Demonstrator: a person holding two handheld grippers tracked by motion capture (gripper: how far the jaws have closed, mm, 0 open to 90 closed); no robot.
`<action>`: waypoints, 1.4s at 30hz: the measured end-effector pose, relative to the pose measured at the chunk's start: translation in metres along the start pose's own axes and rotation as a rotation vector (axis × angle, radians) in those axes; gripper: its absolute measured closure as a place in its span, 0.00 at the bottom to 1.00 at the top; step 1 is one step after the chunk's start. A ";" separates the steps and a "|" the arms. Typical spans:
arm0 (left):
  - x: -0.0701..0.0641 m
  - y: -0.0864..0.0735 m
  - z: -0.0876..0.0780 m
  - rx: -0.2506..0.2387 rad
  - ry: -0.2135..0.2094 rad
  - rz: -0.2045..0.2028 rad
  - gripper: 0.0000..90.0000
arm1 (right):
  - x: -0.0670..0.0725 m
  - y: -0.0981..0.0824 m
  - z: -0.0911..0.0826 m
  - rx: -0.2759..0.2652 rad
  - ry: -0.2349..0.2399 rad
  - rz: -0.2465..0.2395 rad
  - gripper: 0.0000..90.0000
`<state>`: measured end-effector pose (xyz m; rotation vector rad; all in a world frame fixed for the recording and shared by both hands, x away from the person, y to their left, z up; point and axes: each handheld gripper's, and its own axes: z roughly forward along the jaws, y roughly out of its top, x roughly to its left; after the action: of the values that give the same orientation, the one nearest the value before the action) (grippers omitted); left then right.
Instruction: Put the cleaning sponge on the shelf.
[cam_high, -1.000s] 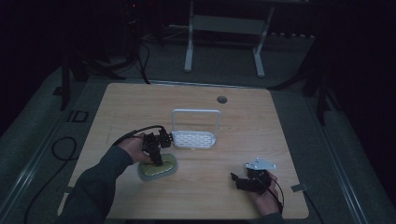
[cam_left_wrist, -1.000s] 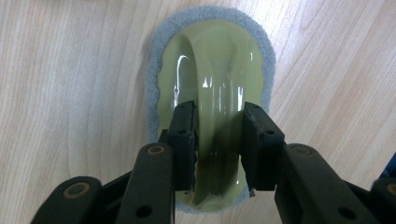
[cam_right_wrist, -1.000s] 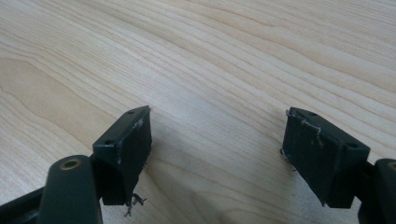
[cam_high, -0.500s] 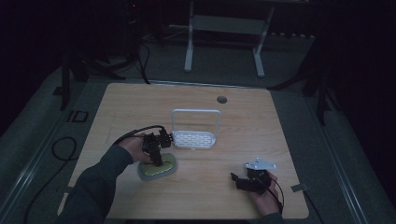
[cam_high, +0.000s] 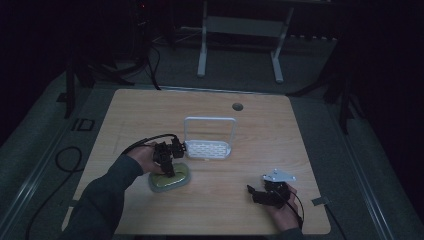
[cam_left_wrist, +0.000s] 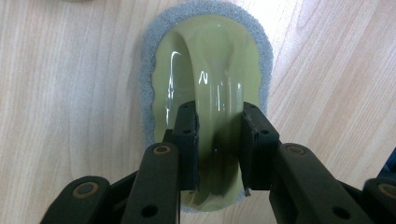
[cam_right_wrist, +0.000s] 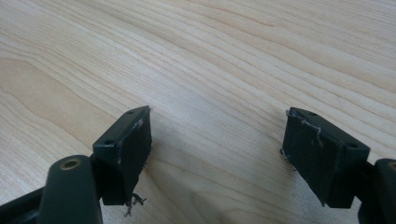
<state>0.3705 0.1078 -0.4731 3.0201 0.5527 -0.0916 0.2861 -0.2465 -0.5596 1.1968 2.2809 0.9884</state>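
Note:
A pale green scrubbing pad (cam_left_wrist: 205, 70) with a grey sponge rim and a raised arched handle lies flat on the wooden table (cam_high: 280, 125). My left gripper (cam_left_wrist: 218, 116) points straight down on it, its two jaws closed on either side of the handle. In the high view the pad (cam_high: 176, 181) sits left of centre under the left gripper (cam_high: 167, 165). My right gripper (cam_high: 256, 193) rests low near the table's front right, jaws wide apart with bare wood between them (cam_right_wrist: 217, 116).
A small white wire rack (cam_high: 209, 142) with an upright loop and a perforated tray stands just behind the pad. A round cable hole (cam_high: 237, 106) is at the table's far edge. A cable trails off the table's left side.

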 end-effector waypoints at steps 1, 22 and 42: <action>0.000 0.000 -0.001 -0.005 0.003 -0.002 0.79 | 0.000 0.000 0.000 0.000 0.000 0.000 0.26; -0.005 0.013 -0.008 -0.053 0.061 0.046 0.79 | 0.000 0.000 0.000 0.000 0.000 0.000 0.26; -0.008 0.023 -0.016 -0.105 0.122 0.049 0.79 | 0.000 0.000 0.000 0.000 0.000 0.000 0.26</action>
<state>0.3719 0.0853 -0.4554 2.9485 0.4761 0.1214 0.2861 -0.2465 -0.5596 1.1969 2.2809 0.9884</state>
